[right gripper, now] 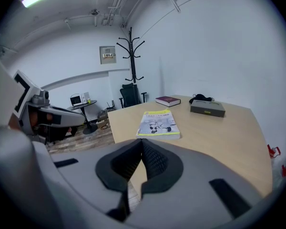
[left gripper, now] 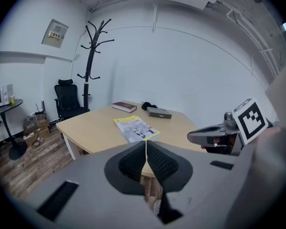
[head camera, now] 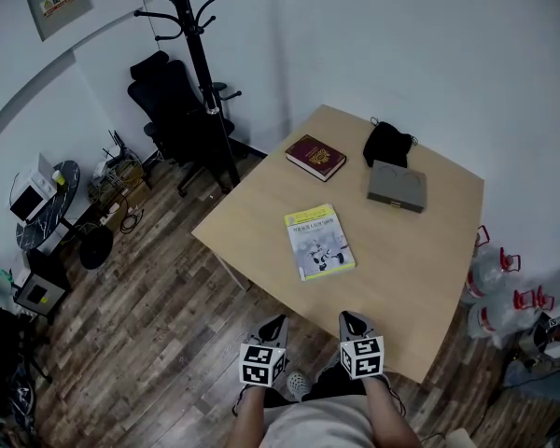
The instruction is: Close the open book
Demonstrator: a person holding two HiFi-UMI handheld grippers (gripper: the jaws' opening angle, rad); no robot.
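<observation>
From the head view, there are two claws, low in the picture, just past the near edge of the surface (head camera: 429,278). The left claw (head camera: 277,321) and the right claw (head camera: 349,317) are side by side and apart from each other. Each has one cube with square marks on it.

There are two books on the surface. The yellow book (head camera: 319,242) lies flat near the middle with its cover up, and it is shut. The red book (head camera: 315,157) lies at the far side and is also shut. There is one grey box (head camera: 397,186), and one black bundle (head camera: 388,142) just behind it.

The surface is pale wood. The floor (head camera: 149,315) is dark wood and the walls are white. There is one black chair (head camera: 173,110), one black coat stand (head camera: 201,45), and one small round table (head camera: 51,208) with a microwave (head camera: 33,194) on it. At least two water jugs (head camera: 490,273) stand on the right.

In the left gripper view, the left claw's jaws are pressed together with nothing between them. The yellow book lies ahead on the surface, well apart from the claw. The right claw shows at the right.

In the right gripper view, the right claw's jaws are also together and hold nothing. The yellow book lies ahead, shut, with the red book and grey box behind it.
</observation>
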